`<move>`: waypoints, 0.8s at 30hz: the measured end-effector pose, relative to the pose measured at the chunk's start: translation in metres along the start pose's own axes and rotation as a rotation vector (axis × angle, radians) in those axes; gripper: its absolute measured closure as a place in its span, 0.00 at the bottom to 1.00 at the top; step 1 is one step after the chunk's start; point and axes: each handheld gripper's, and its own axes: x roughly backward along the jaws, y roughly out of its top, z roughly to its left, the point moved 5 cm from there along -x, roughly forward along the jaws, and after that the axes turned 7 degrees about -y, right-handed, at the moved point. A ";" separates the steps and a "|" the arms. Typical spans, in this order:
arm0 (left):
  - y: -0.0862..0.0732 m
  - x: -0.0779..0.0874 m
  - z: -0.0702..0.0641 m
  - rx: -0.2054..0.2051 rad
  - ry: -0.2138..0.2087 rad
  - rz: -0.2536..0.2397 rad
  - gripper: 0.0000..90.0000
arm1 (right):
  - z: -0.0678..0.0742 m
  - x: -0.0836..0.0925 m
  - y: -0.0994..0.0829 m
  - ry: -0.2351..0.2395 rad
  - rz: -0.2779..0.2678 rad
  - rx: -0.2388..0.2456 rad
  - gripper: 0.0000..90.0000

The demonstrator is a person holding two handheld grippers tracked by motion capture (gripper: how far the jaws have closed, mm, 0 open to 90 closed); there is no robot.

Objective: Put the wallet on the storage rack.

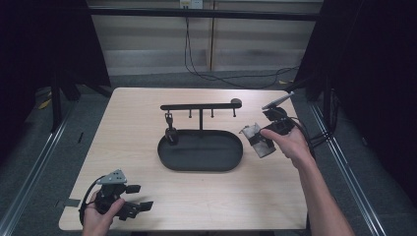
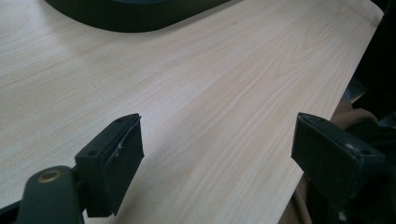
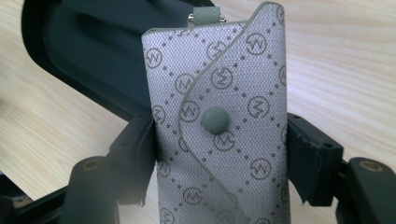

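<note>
— Where gripped, seen mid-right of the high view: grey key pouch (image 1: 257, 140), clamped between the black jaws of the right gripper (image 1: 268, 135), just right of the black oval tray (image 1: 228, 160) and above the tabletop.

— Closer, from the right gripper view?

— Fills the centre of that frame: key pouch (image 3: 219, 140) upright, woven grey fabric with a diamond pattern of small round logos, curved flap fastened by a round grey snap, small tab at the top edge. Pressed on both sides by the jaw pads, so right gripper (image 3: 219, 156) closed on the pouch. Behind it, upper left of the frame, rim of the tray (image 3: 60, 56); pale wood all around.

— And the hand?

— Right hand (image 1: 290, 142) wrapped round the gripper body, forearm running down to the lower right corner of the high view.

— Beyond the pouch?

— Standing at the back edge of the tray, a black stand with a horizontal hook bar (image 1: 199, 106); hanging from a left hook, a small dark item (image 1: 170, 130), too small to identify. Tray roughly at the middle of the wooden table (image 1: 133, 157).

— Other claw?

— Lower left of the high view: left gripper (image 1: 137, 196), held in the left hand (image 1: 98, 219), low near the table's front edge, well apart from pouch and tray. From the left gripper view: jaws spread wide, nothing between them but bare wood (image 2: 210, 102); tray edge (image 2: 135, 18) at the top of that frame.
</note>
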 end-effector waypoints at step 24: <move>0.000 -0.001 0.000 -0.007 0.008 0.016 0.19 | 0.033 -0.045 0.022 0.091 -0.085 -0.053 0.36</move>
